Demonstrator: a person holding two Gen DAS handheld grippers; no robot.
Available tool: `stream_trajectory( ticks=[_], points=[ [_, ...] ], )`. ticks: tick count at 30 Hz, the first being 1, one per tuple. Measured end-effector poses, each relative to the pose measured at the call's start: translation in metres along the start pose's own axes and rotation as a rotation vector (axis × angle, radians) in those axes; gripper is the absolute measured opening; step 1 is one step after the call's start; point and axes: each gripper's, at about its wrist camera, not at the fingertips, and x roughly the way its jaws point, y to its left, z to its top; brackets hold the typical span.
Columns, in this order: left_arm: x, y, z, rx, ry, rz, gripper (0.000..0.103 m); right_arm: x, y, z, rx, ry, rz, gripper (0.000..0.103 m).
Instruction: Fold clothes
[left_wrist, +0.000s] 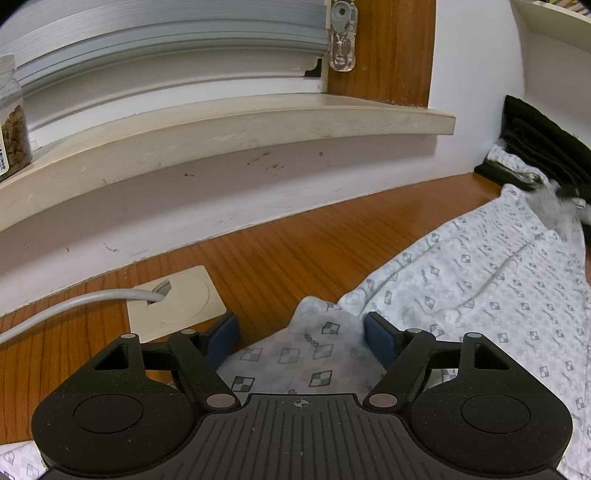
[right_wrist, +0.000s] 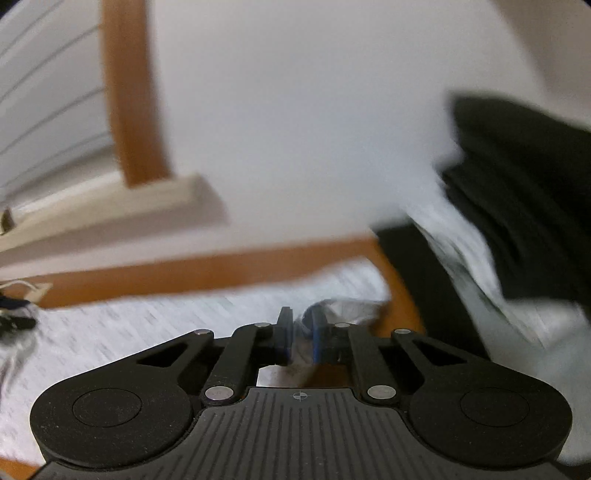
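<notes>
Stretching across a wooden table (left_wrist: 280, 236) beneath a window sill (left_wrist: 229, 122), a white printed garment (left_wrist: 491, 288) is lying partly spread. The left gripper (left_wrist: 301, 332) is hovering with fingers spread wide around a raised fold, while the right gripper (right_wrist: 300, 332) is pinching a bunched edge amid motion blur. That thin pinch is looking liable to slip, dropping the cloth onto the black clothes (left_wrist: 535, 144) nearby.

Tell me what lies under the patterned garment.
The patterned garment lies spread on the wooden table. At its far end it overlaps dark folded clothes. Whatever else sits beneath the cloth is covered. The open left gripper straddles its near corner.
</notes>
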Motion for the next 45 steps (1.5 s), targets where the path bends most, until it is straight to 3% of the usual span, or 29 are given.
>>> stream_trajectory(
  ticks=[9, 14, 18, 21, 23, 27, 36, 37, 40, 43, 44, 45],
  points=[
    [-0.001, 0.000, 0.000, -0.005, 0.001, 0.005, 0.079, 0.011, 0.099, 0.037, -0.156, -0.059, 0.232, 0.006],
    [-0.001, -0.001, 0.001, -0.005, 0.001, 0.007, 0.079, 0.006, 0.141, -0.012, -0.263, 0.035, 0.325, 0.006],
    [-0.001, 0.000, 0.001, -0.009, 0.002, 0.007, 0.079, 0.006, 0.136, -0.031, -0.270, 0.073, 0.332, 0.007],
    [-0.001, 0.000, 0.001, -0.008, 0.002, 0.008, 0.080, 0.005, 0.138, -0.040, -0.300, 0.084, 0.333, 0.018],
    [-0.001, 0.000, 0.001, -0.008, 0.002, 0.008, 0.080, 0.003, 0.142, -0.044, -0.324, 0.071, 0.317, 0.036],
    [-0.001, -0.001, 0.002, -0.009, 0.002, 0.009, 0.080, -0.001, 0.150, -0.053, -0.375, 0.053, 0.285, 0.046],
    [-0.001, 0.000, 0.002, -0.010, 0.002, 0.009, 0.080, 0.017, 0.149, -0.054, -0.428, 0.076, 0.207, 0.046],
    [-0.001, 0.000, 0.002, -0.010, 0.002, 0.011, 0.080, 0.018, 0.147, -0.053, -0.411, 0.074, 0.212, 0.044],
    [-0.003, -0.001, 0.001, -0.014, -0.010, 0.043, 0.083, 0.017, 0.138, -0.048, -0.338, 0.044, 0.210, 0.020],
    [-0.014, -0.016, 0.006, 0.024, -0.082, 0.174, 0.083, 0.013, 0.125, -0.044, -0.248, -0.002, 0.210, 0.017],
    [-0.019, -0.021, 0.008, 0.017, -0.102, 0.186, 0.083, 0.012, 0.120, -0.042, -0.219, -0.014, 0.210, 0.017],
    [-0.021, -0.024, 0.013, -0.009, -0.096, 0.145, 0.083, 0.011, 0.116, -0.041, -0.190, -0.026, 0.210, 0.017]
  ],
)
